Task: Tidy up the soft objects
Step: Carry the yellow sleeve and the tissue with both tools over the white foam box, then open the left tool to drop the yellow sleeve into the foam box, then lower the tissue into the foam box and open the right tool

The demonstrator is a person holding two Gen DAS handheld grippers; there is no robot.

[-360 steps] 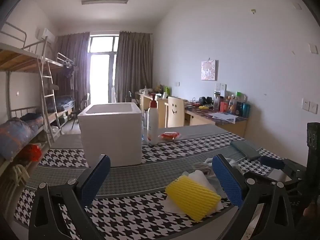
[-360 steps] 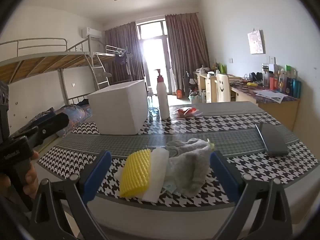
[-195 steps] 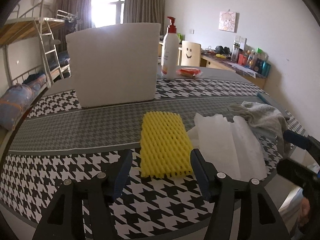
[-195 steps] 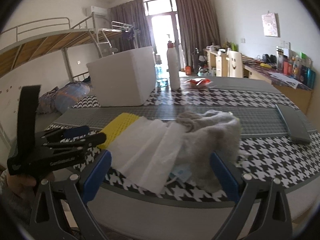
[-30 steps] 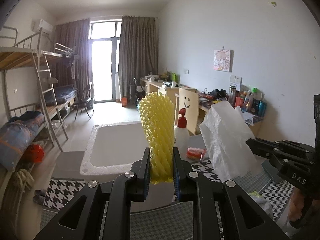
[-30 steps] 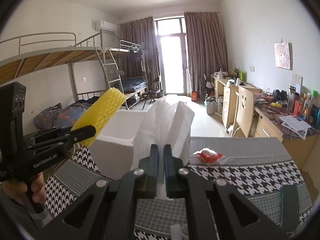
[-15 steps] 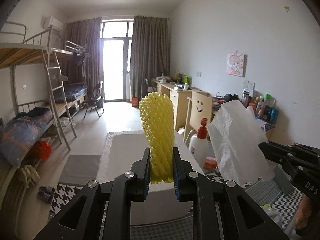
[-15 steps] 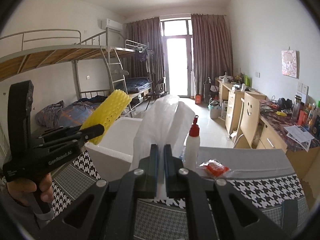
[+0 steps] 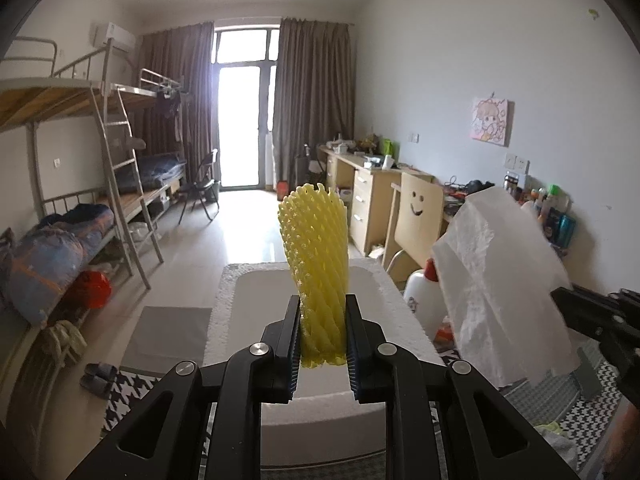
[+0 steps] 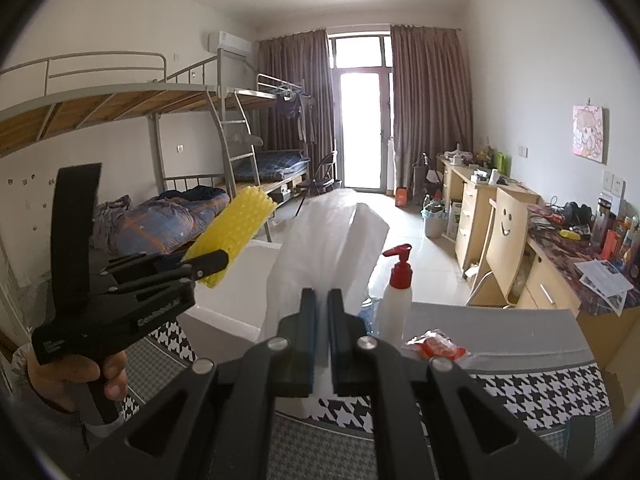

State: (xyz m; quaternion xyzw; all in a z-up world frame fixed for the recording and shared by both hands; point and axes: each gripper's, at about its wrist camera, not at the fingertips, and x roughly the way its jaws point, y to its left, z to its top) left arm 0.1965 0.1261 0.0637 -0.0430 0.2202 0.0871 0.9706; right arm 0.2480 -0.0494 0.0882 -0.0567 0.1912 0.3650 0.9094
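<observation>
Behind both tools a dormitory room is seen, with bunk beds (image 9: 80, 184) along one wall, a lit balcony door at the far end and desks on the other side. Compared with the views of a second ago, the white foam box (image 9: 320, 344) is now found directly beneath and ahead of the left gripper (image 9: 322, 354), its open interior more fully exposed, and the pump bottle (image 10: 396, 300) is seen just beyond the right gripper (image 10: 321, 344); both loads have thus been carried level toward the box, so the placing step is judged to be close, with nothing yet released. The left gripper is closed narrowly on the yellow foam net (image 9: 316, 264), which is pinched at its lower end and stands upright between the pads, over the near part of the box opening. The right gripper is fully closed on the white foam sheet (image 10: 328, 248), whose thin edge is clamped between the pads while the rest rises ahead of them; it is held beside the box rather than clearly over it. A grey cloth, judged to be left for later, can barely be made out low on the houndstooth tablecloth (image 10: 540, 392).
</observation>
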